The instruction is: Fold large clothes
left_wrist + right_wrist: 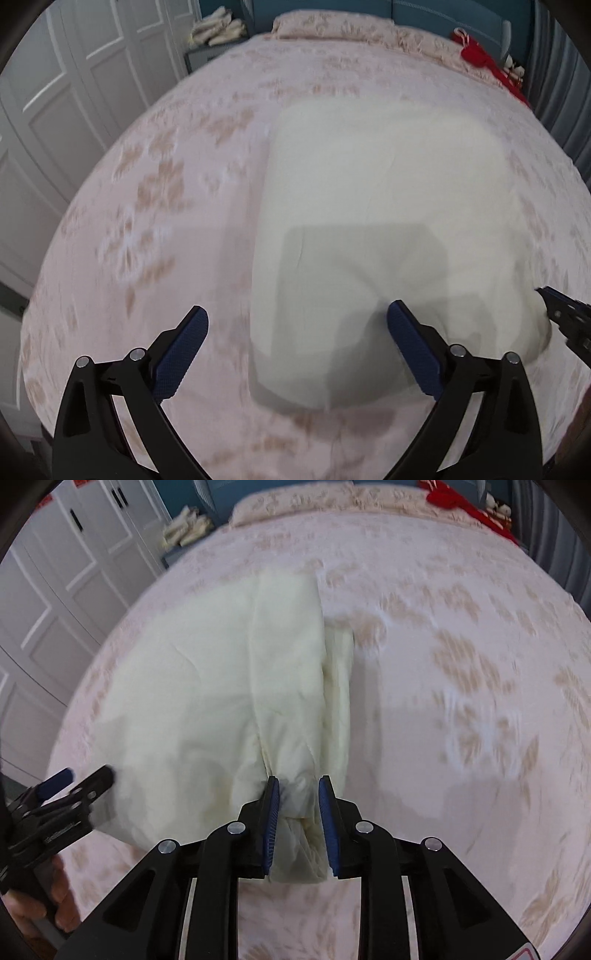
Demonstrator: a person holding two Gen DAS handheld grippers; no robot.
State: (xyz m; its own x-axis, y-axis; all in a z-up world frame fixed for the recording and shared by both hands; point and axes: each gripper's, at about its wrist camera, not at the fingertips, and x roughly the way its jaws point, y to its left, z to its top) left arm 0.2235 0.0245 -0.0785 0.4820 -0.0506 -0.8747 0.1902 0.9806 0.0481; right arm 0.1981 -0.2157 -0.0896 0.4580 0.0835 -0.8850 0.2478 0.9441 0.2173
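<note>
A cream-white garment (384,206) lies folded into a rough rectangle on the pink floral bedspread (166,206). My left gripper (297,321) is open and empty, hovering above the garment's near left corner. My right gripper (297,790) is shut on a bunched near edge of the garment (221,686), with folds of cloth between its blue pads (271,812). The right gripper also shows at the right edge of the left wrist view (565,314). The left gripper shows at the lower left of the right wrist view (70,782), beside the garment's left corner.
The bed fills most of both views. White wardrobe doors (55,110) stand to the left. A pillow (332,24) lies at the headboard, a red item (480,55) at the far right corner, and pale folded cloth (218,31) on a stand beside the bed.
</note>
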